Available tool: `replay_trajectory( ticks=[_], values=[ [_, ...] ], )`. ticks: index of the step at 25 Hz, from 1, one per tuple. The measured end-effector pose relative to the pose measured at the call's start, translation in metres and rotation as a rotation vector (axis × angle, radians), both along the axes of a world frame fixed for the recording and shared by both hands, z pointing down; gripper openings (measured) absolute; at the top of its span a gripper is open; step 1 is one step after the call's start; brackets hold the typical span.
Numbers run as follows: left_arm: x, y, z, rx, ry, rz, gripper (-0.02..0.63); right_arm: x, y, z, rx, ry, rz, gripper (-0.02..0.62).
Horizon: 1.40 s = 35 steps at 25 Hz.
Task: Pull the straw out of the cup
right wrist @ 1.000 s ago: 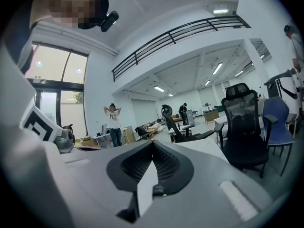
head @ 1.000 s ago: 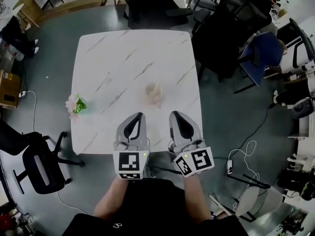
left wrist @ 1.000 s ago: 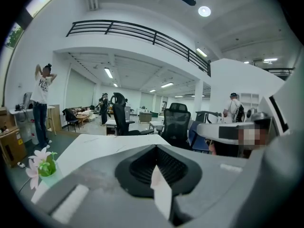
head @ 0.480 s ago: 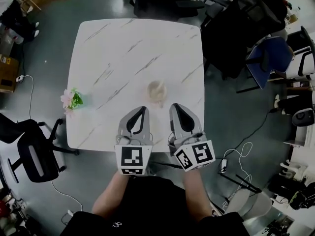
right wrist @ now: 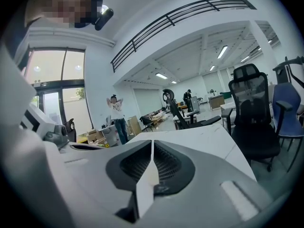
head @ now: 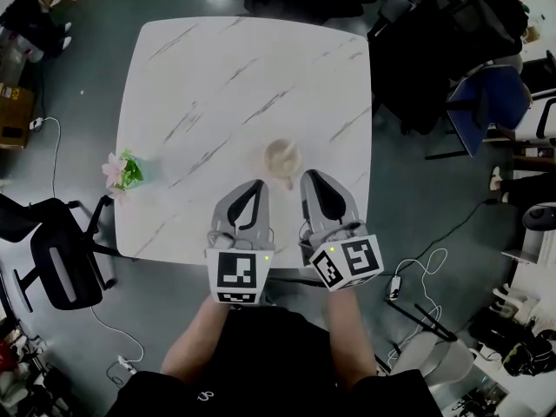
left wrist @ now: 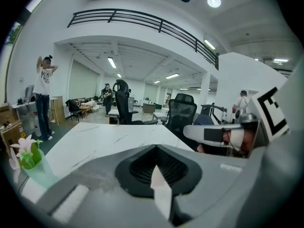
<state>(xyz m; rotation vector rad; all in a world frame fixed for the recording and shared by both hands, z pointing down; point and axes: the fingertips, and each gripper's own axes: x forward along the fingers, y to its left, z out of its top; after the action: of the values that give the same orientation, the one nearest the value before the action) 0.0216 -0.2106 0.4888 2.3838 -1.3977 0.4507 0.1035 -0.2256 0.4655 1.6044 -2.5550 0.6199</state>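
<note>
A pale translucent cup (head: pixel 281 156) stands on the white marble table (head: pixel 217 76), near its front edge. I cannot make out the straw in it from the head view. My left gripper (head: pixel 253 184) lies just below and left of the cup, its jaws together and empty (left wrist: pixel 156 148). My right gripper (head: pixel 310 175) lies just right of the cup. Its jaws are opening, with only a thin slit between them and nothing in it (right wrist: pixel 151 144). The grippers' own bodies hide the cup in both gripper views.
A small pot of pink flowers (head: pixel 124 170) stands at the table's left edge, also in the left gripper view (left wrist: pixel 29 156). Office chairs (head: pixel 452 42) crowd the table's right and far sides. People stand far off in the hall (left wrist: pixel 43 96).
Both grippers have moved forward over the table's front edge and now flank the near side of the cup. The right jaws have begun to part.
</note>
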Motion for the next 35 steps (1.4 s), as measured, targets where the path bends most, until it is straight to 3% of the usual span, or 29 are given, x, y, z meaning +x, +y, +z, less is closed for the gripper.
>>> replay_trajectory(
  ticks=[18, 35],
  values=[
    [0.003, -0.021, 0.027, -0.067, -0.016, -0.011, 0.002, 0.003, -0.038, 0.053, -0.112, 0.013, -0.045, 0.101],
    [-0.013, -0.025, 0.046, -0.110, -0.036, -0.063, 0.002, -0.003, -0.063, 0.091, -0.177, 0.026, -0.091, 0.106]
  ],
)
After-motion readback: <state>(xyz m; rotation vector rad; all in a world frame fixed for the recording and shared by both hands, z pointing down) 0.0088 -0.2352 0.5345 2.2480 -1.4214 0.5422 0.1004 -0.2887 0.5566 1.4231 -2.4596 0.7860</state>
